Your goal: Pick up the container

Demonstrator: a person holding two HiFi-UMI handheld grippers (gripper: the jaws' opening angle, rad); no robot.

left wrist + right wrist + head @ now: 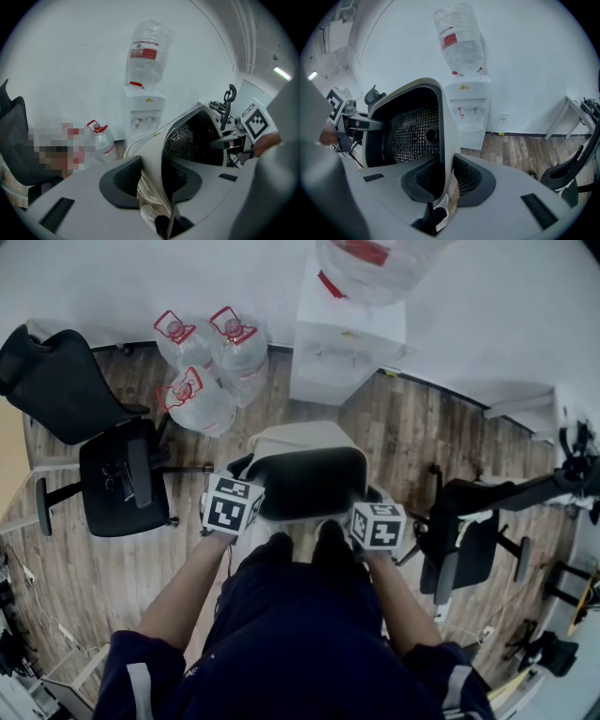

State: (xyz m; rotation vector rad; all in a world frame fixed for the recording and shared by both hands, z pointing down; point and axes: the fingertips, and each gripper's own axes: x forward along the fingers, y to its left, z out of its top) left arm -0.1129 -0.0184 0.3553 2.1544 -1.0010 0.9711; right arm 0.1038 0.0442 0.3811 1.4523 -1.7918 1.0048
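In front of the water dispenser [347, 348], head view: white container [305, 470] with black mesh lining, lying between the dispenser and the person's legs; left gripper [240, 486] at one side wall, right gripper [371, 502] at the opposite wall; water bottles [206, 367] grouped left of the dispenser. Left gripper view: jaws partly apart, clamped across the container's wall, one pad outside and one inside, dispenser beyond. Right gripper view: jaws set narrower, pinching the other wall likewise, dispenser just behind it.
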